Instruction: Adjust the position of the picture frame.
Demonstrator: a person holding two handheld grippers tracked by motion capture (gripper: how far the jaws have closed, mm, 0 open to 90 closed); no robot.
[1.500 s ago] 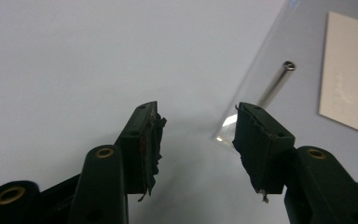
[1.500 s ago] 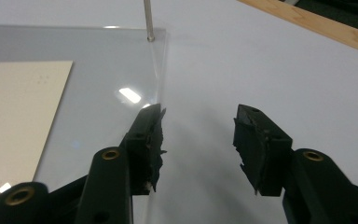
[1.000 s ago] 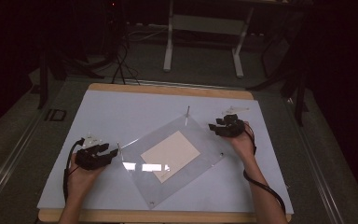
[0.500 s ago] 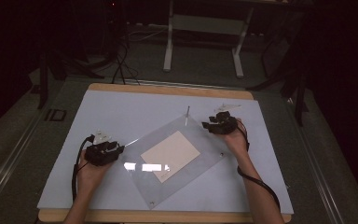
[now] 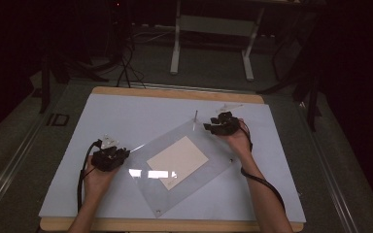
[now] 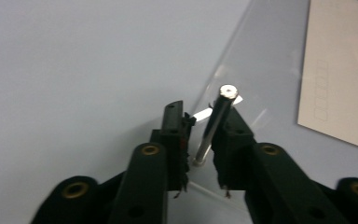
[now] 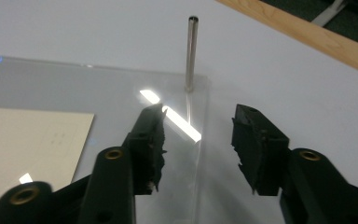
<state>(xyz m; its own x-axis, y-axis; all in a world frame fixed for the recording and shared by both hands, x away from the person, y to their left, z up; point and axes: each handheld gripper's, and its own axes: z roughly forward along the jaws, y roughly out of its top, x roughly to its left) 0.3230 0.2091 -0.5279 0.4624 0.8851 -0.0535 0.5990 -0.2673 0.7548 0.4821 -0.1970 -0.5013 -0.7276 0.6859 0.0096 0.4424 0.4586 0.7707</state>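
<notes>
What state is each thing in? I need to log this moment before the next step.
Clear plate: flat on the table, set askew.
Cream card: flat at the plate's middle.
Near post: upright at the plate's corner, between the left gripper jaws.
Far post: upright, untouched.
Left gripper: jaws have just been closing around the near post.
Right gripper: open, nothing between its jaws, short of the far post.

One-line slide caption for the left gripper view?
Left gripper, jaws just closing, straddles an upright silver metal post at the corner of a clear acrylic sheet.
</notes>
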